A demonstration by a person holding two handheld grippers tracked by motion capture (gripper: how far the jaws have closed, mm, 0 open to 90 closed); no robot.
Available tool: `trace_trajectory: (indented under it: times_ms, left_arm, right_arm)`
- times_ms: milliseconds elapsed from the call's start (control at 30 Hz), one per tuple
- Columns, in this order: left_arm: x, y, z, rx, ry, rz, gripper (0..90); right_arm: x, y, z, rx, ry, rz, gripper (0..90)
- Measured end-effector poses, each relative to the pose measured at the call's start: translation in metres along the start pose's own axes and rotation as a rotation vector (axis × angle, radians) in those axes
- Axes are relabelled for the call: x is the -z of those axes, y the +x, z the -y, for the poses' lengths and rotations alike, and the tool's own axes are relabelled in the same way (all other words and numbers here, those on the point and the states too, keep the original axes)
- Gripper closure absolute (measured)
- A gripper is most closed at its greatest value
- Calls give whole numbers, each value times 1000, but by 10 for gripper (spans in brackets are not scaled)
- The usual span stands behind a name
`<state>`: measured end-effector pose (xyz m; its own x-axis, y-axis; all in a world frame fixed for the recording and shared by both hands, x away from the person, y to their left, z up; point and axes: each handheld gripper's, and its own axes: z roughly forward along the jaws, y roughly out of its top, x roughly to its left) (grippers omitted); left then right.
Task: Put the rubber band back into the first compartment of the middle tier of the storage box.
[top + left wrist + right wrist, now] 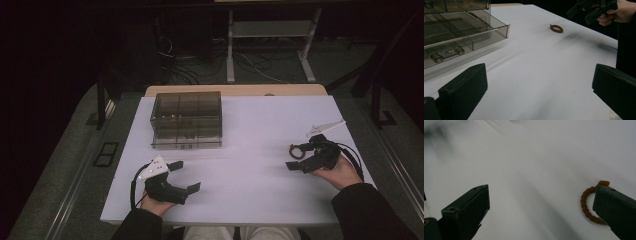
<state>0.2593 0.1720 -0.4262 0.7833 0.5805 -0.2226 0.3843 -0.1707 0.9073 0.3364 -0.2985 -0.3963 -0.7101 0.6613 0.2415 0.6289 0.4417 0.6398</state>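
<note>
Item counts on the white table (260, 130)

One smoked plastic drawer box (186, 120), one brown braided ring (297, 151), two handheld grippers are counted: left gripper (187, 176), right gripper (296, 157).

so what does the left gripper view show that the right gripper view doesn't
Left gripper view alone: the smoky clear drawer box with its metal handle, and farther off the right gripper in the person's hand, with the whole brown ring lying flat on the table.

Right gripper view alone: a close look at the ring's braided texture, partly hidden behind one of its own black jaws.

Both: the white table, the brown ring, and a pair of wide-open black jaws at the bottom.
</note>
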Motion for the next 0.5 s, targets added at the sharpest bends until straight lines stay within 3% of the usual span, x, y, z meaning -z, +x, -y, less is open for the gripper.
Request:
trace_trajectory:
  times_ms: [500]
  left_arm:
    - [0, 0, 0, 0, 0, 2, 0]
  right_arm:
    - [-9, -13, -1, -20, 10, -3, 3]
